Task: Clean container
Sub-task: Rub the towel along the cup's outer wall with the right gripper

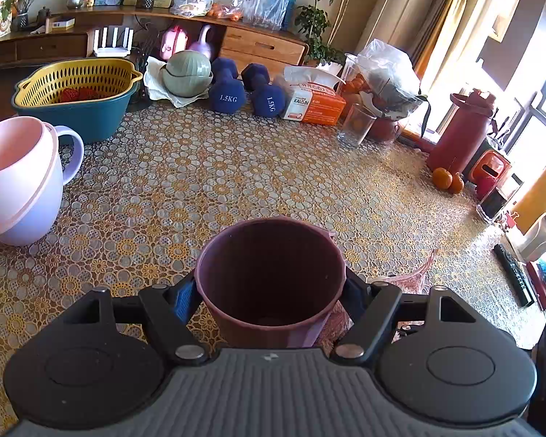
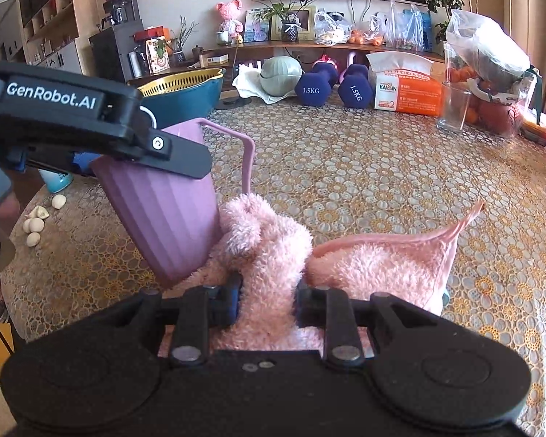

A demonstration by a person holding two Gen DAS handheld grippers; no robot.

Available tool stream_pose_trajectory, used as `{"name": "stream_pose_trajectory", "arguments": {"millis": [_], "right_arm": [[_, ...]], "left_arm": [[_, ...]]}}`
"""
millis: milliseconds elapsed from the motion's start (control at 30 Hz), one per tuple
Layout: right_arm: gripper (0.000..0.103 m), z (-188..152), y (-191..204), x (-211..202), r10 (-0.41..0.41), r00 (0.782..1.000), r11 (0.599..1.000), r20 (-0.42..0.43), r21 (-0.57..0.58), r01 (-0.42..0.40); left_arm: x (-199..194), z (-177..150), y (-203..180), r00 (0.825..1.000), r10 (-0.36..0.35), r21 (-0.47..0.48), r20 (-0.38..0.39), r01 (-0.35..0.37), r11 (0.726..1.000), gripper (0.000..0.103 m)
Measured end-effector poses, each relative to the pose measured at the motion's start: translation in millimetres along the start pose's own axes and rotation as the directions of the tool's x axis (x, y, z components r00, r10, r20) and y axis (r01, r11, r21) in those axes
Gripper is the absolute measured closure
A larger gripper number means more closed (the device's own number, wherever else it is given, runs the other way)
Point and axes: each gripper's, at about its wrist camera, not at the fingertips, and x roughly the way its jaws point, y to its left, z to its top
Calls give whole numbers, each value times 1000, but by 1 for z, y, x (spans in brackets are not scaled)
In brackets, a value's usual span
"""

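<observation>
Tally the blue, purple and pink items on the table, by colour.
Blue: 2, dumbbell and dumbbell.
Purple: 2, ribbed purple cup and lavender bucket.
Pink: 1, fluffy pink cloth.
Total: 5

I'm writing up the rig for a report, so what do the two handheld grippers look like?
Both are matte black plastic. The left gripper has a ribbed grey body, two round black discs, silver pivot screws and blue finger pads. Seen from the right wrist, its side carries white GenRobot.AI lettering. The right gripper looks alike, with darker pads. No cables or sleeves show.
</observation>
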Motion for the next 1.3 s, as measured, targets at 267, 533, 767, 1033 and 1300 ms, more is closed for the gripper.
{"name": "stream_pose_trajectory", "arguments": {"millis": [267, 533, 767, 1033, 1300], "right_arm": [[78, 15, 3, -34, 68, 994, 997, 86, 38, -71], [78, 27, 14, -37, 97, 990, 994, 98, 35, -101], [78, 25, 9, -20, 78, 994, 996, 71, 39, -81], [78, 15, 6, -6, 33, 999, 999, 37, 18, -33], [77, 6, -7, 13, 29, 999, 998, -27, 58, -27]], "left_arm": [[0, 0, 5, 1000, -9, -19, 0, 9, 1000, 27], [0, 0, 7, 1000, -14, -38, 0, 14, 999, 27], [0, 0, 6, 1000, 4, -15, -3, -4, 1000, 27], [0, -1, 4, 1000, 11, 4, -3, -11, 1000, 27], [0, -3, -2, 1000, 28, 45, 0, -28, 999, 28]]}}
